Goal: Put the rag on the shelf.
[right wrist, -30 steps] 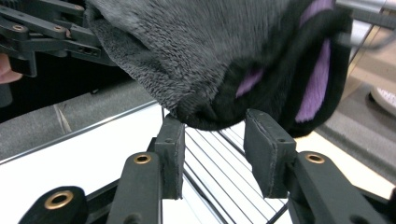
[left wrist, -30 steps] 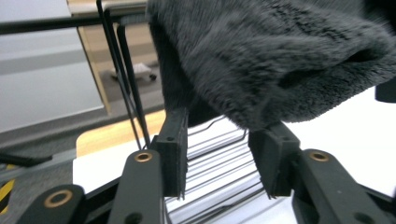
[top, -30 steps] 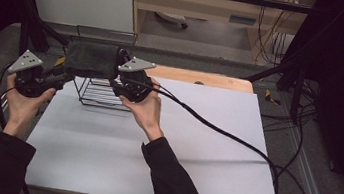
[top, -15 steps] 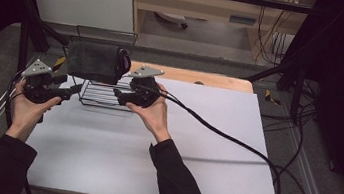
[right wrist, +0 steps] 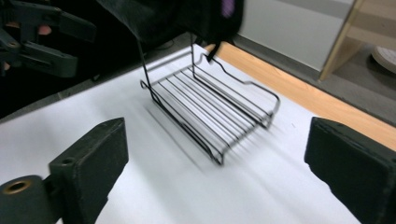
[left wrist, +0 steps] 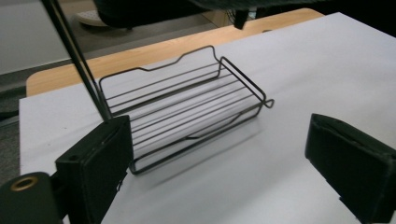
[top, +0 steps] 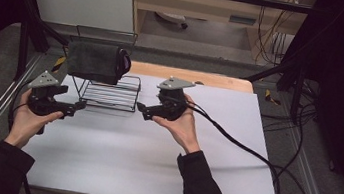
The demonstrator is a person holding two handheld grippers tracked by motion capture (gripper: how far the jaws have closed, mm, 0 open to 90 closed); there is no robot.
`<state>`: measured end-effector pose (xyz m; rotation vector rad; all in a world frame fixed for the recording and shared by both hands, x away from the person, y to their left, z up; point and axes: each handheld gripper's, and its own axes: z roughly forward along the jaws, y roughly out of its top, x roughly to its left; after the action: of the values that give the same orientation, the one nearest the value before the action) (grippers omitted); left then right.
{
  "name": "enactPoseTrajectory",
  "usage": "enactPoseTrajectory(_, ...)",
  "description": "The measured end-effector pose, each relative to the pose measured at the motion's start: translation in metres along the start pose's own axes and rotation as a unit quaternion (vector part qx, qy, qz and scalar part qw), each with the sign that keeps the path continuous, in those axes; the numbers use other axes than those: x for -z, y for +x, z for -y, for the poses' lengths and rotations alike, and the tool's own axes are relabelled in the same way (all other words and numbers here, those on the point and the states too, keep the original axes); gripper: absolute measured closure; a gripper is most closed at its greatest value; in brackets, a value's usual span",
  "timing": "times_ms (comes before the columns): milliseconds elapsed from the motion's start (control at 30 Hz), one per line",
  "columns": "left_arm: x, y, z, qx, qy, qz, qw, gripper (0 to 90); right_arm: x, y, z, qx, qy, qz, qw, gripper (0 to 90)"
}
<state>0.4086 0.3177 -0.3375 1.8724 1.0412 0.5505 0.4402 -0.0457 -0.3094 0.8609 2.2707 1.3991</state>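
Seen from the high view, a black wire rack [top: 110,94] stands on the white table [top: 151,160] near its far left corner, a dark folded cloth [top: 95,61] draped over the rack's raised upper bar while the slatted tray below holds nothing. The left gripper [top: 73,108] sits in the person's left hand [top: 30,121] just beside the rack's left end, apart from it; the right gripper [top: 142,110] rests in the right hand [top: 181,126] just off the rack's right end, its black cable [top: 253,153] trailing across the table and over the right edge. Both sets of jaws have just been opening and stand wide with nothing between them. In the left gripper view, the two black jaws are spread to either side of the frame — the rack [left wrist: 187,107] lies beyond them on the white surface, its bare slats and curved rim wire plain to see, a slanted upright rod [left wrist: 79,60] rising at its near corner. In the right gripper view, the jaws again stand well apart and empty, the rack [right wrist: 210,107] ahead of them with its tray unfilled, the dark cloth [right wrist: 187,18] hanging above its far end — and the other gripper [right wrist: 39,37] showing farther off at upper left.
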Motion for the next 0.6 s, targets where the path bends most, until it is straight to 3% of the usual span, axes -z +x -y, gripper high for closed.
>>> enactPoseTrajectory(300, -0.003, -0.027, 0.014, -0.021, -0.001, 0.024, 0.9995, 6.2, 0.055, -0.027, 0.043, -0.033, 0.005, 0.022, 0.9992, 0.7)
enactPoseTrajectory(600, -0.014, -0.041, 0.048, -0.022, 0.004, 0.041, 0.9989, 7.2, 0.093, -0.046, 0.102, -0.051, 0.021, 0.030, 0.9980, 0.5)
